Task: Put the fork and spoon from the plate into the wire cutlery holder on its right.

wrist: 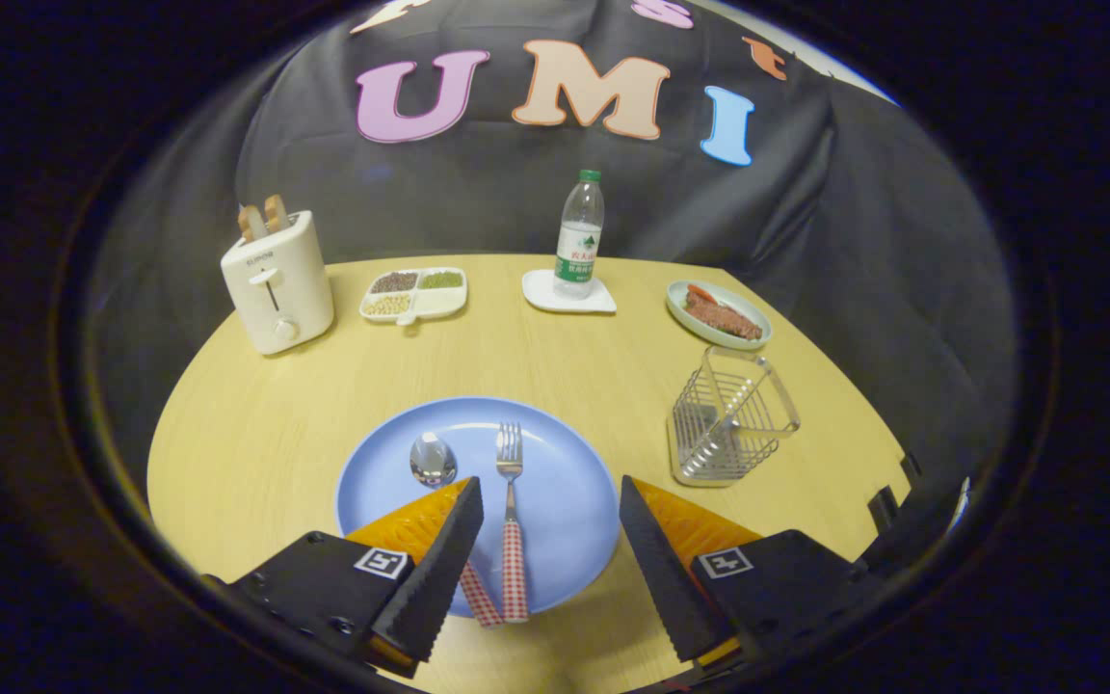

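- The tongs point(551, 496) hang above the near part of a blue plate point(565, 472), their two fingers spread wide apart and clamped on nothing.
- The fork point(511, 492) lies on the plate between the fingers, tines pointing away, its red-and-white checked handle reaching back over the plate's near rim.
- The spoon point(433, 460) lies just beside the fork on its left, bowl facing up; its shaft passes under the left finger point(444, 559), and the end of its checked handle shows again near the fork's handle end.
- Neither fork nor spoon is touched by a finger as far as can be seen.
- The wire cutlery holder point(730, 416) stands on the pale wooden surface point(256, 443) to the right of the plate, apart from it and beyond the right finger point(663, 564), with nothing inside it.
- Further back on the surface stands a white toaster point(277, 282) with two slices of bread point(262, 218) sticking up from it, to the left.
- Beside the toaster sits a divided dish point(414, 293) holding beans or grains in several compartments.
- A clear water bottle point(579, 236) with a green cap stands upright on a small white tray point(569, 292).
- To the right of that, behind the holder, a pale oval plate point(717, 314) carries what looks like meat.
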### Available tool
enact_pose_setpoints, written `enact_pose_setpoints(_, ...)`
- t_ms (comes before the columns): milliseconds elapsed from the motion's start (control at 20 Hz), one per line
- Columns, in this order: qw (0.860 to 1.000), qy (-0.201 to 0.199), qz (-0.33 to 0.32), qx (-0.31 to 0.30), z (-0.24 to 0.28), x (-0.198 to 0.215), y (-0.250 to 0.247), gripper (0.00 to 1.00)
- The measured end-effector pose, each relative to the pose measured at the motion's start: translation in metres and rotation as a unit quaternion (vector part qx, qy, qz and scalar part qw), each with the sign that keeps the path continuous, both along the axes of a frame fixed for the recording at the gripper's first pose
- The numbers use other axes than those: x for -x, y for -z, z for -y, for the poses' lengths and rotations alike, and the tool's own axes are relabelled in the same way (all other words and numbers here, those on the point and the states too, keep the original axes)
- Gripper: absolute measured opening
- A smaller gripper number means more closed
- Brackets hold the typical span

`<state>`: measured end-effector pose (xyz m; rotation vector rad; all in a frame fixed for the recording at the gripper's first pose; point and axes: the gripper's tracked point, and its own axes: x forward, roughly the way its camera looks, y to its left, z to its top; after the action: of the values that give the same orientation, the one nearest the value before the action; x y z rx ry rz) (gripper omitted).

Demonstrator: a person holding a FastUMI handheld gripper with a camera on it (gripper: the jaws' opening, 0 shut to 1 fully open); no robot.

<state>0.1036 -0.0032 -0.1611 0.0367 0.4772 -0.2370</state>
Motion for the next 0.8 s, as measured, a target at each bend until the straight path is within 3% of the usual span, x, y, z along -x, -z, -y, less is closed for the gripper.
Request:
enact_pose_setpoints(400,0.998,-0.009,-0.055,-0.001,-0.006,-0.010,0.040,0.93)
enact_pose_setpoints(800,0.996,-0.026,-0.078,-0.020,-0.010,-0.002,0.058,0.76)
